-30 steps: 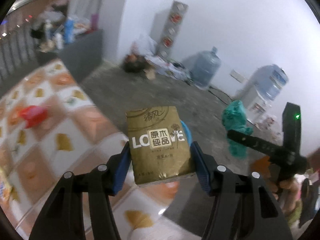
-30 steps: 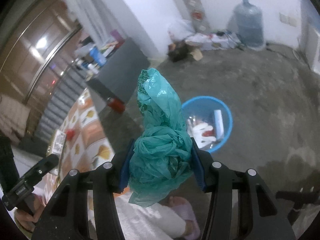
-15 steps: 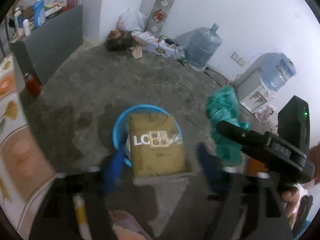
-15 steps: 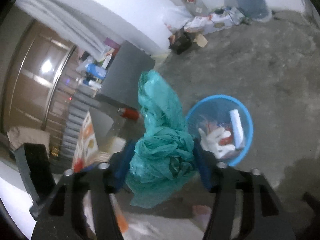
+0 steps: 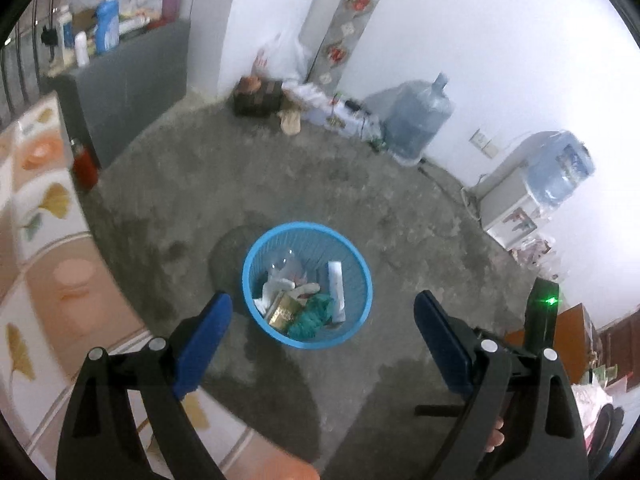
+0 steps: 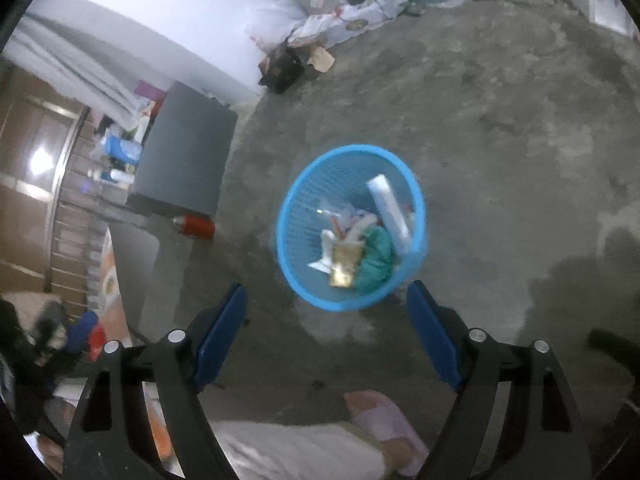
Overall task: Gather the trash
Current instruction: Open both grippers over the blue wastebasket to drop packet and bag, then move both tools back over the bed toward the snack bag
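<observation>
A blue mesh waste basket (image 5: pixel 256 252) stands on the concrete floor. In it lie a gold tissue pack (image 5: pixel 285 312) and a crumpled green plastic bag (image 5: pixel 316 314) among white scraps. My left gripper (image 5: pixel 322 300) hovers above the basket, its jaws opening, nothing between them. In the right wrist view the same basket (image 6: pixel 288 200) holds the gold pack (image 6: pixel 344 264) and the green bag (image 6: pixel 374 258). My right gripper (image 6: pixel 326 290) hangs over its near rim, jaws opening and empty.
A table with a leaf-patterned cloth (image 5: pixel 40 260) lies at the left. A grey cabinet (image 5: pixel 132 92) and a red can (image 5: pixel 84 162) stand beyond it. Water jugs (image 5: pixel 416 120) and a dispenser (image 5: pixel 516 204) line the far wall. A slippered foot (image 6: pixel 384 420) is near the basket.
Both grippers swung from the table to above the basket and opened. The gold tissue pack left the left gripper and the green bag left the right; both now lie in the basket.
</observation>
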The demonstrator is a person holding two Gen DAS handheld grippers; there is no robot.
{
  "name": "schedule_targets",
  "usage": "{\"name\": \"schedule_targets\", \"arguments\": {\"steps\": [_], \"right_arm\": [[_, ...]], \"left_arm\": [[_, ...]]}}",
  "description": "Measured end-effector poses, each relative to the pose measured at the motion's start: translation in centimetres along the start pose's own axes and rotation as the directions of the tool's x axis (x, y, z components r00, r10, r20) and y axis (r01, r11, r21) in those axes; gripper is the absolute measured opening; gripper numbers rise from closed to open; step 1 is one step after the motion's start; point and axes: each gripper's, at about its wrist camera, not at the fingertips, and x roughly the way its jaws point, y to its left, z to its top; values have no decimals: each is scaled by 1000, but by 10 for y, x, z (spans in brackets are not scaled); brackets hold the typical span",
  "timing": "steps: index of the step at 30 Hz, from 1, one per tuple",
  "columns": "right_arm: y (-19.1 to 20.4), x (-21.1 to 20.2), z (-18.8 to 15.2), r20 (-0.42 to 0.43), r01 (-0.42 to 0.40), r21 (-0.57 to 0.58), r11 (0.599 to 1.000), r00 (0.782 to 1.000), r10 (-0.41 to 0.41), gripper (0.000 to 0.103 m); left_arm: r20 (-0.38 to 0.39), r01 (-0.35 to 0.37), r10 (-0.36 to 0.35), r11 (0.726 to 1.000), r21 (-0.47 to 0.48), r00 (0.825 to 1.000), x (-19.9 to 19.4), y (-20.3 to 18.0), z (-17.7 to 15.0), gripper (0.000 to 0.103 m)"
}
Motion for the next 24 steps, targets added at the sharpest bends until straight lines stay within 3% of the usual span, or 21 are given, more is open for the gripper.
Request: {"name": "schedule_targets", "arguments": {"steps": [3,5,8,13,15,19,21,24], "right_arm": [[13,-15,-5,43,71,-73,995,997,-68,80],[25,-29,-12,82,140,-133,981,988,-130,88],[49,-43,-20,170,236,-205,950,964,-203,95],[96,-62,-39,336,404,-314,859,894,-297,95],[109,-64,-47,376,411,-362,836,885,-272,95],[143,-77,-70,456,381,-509,772,880,-134,95],[154,-79,-78,468,365,-547,753,879,-86,95],[176,-77,-91,481,336,-608,719,877,-3,95]], "left_arm": [[43,6,-7,1000,28,999,-26,-3,-12,90],[69,9,-12,999,48,998,-46,-3,-23,92],[120,-24,19,999,47,993,-77,3,-38,97],[190,-51,51,999,-6,980,-127,32,-69,97],[203,-72,79,997,-38,976,-145,49,-83,97],[231,-115,147,983,-145,962,-183,95,-117,97],[239,-144,199,963,-228,950,-201,123,-137,97],[253,-159,267,912,-377,930,-226,168,-171,97]]}}
